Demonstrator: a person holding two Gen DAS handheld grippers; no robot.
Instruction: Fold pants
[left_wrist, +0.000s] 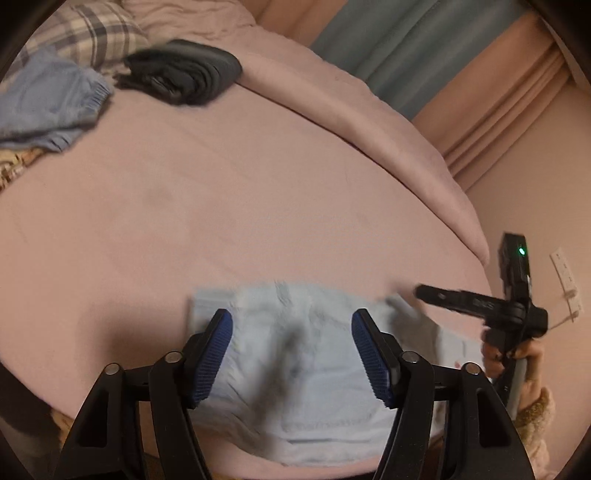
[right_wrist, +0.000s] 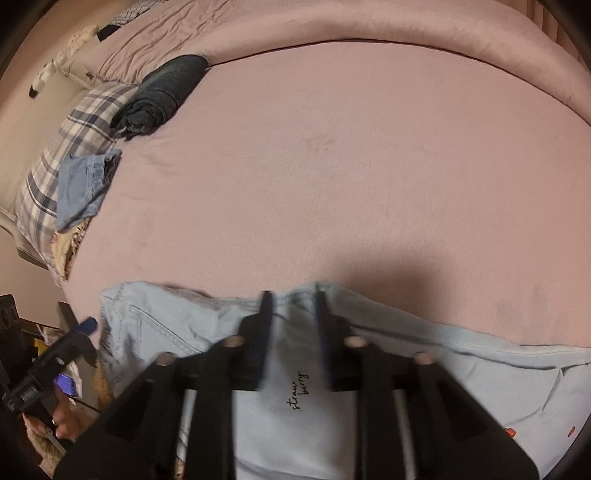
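Pants (right_wrist: 424, 369) lie at the near edge of the bed (right_wrist: 332, 166), pale blue denim, spread sideways and partly bunched. You have no neat fold showing yet; I'd judge the task early, with the cloth still to be flattened, halved leg on leg, then folded down its length. Other clothes sit at the far left by the plaid pillow (right_wrist: 88, 122): a dark folded bundle (right_wrist: 162, 92) and a blue garment (right_wrist: 83, 184). Those may be finished pieces, though that is a guess.

Your left gripper (left_wrist: 291, 354) hangs over the waist end of the pants (left_wrist: 295, 387), blue pads (left_wrist: 216, 354) well apart, nothing between them. A dark smear on the cloth under it reads as shadow or blur; cannot tell which.

Your right gripper (right_wrist: 291, 328) is low over the pants, fingers apart with cloth showing in the gap. Motion blur hides whether the tips touch the fabric; they hold nothing that I can see.

What each view gives you:
- Left wrist: the right gripper (left_wrist: 421, 291) from the side, at the right edge of the cloth, and your right hand (left_wrist: 517, 354) on its handle. Also curtains (left_wrist: 424, 55) and a wall socket (left_wrist: 567, 277) beyond the bed.
- Right wrist: a pocket seam on the left part of the pants, the script print "strawberry" (right_wrist: 297, 391), small red marks at lower right. Also the left gripper (right_wrist: 85, 328) off the bed's near-left corner, and a soft toy (right_wrist: 62, 62) at the head of the bed.
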